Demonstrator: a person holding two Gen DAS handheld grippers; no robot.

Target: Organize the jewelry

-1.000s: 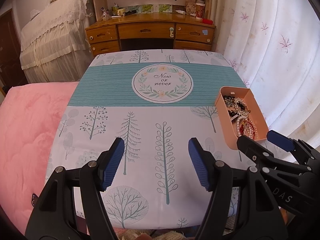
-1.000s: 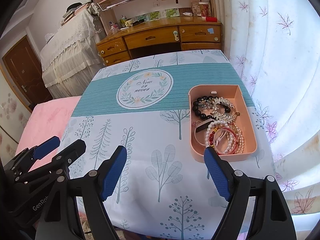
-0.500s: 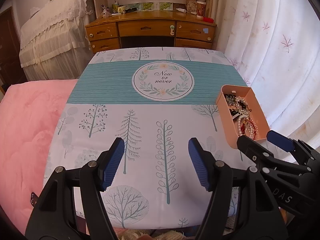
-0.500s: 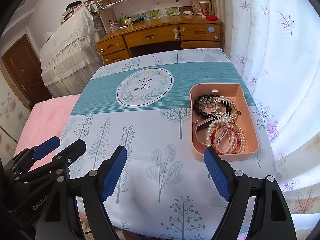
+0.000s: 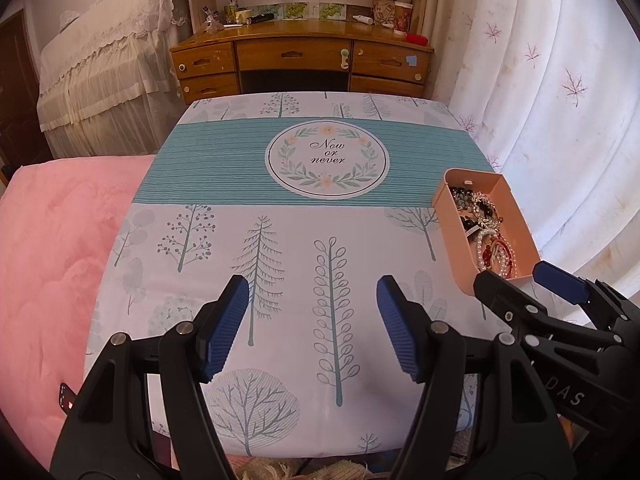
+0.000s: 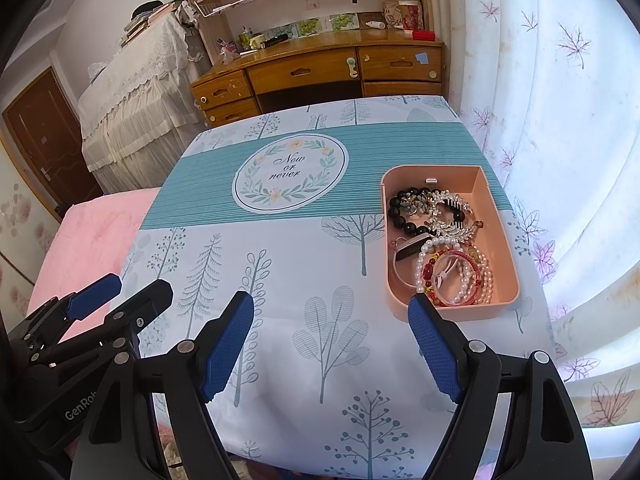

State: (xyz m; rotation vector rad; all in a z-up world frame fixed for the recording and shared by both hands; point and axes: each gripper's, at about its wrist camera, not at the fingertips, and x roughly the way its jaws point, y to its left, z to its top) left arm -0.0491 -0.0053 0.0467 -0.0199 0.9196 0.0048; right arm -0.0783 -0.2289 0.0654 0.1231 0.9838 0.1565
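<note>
A shallow pink tray sits at the right edge of a cloth-covered table, near the white curtain, heaped with jewelry: a black bead bracelet and a silver leaf-shaped hair comb toward its far end, and a string of white pearls tangled with red bead bangles toward its near end. A small dark clip-like piece lies between the two heaps, though its exact kind is hard to make out. The right gripper hovers over the table's near edge with its blue-padded fingers spread wide and nothing between them; its right pad overlaps the tray's near corner in the right wrist view. The left gripper hangs beside it over the printed trees, also spread wide and empty, well apart from the tray. The tablecloth carries a teal striped band and a round wreath emblem reading "Now or never". Beyond the table stands a wooden desk with drawers; a pink quilt lies at the left.
</note>
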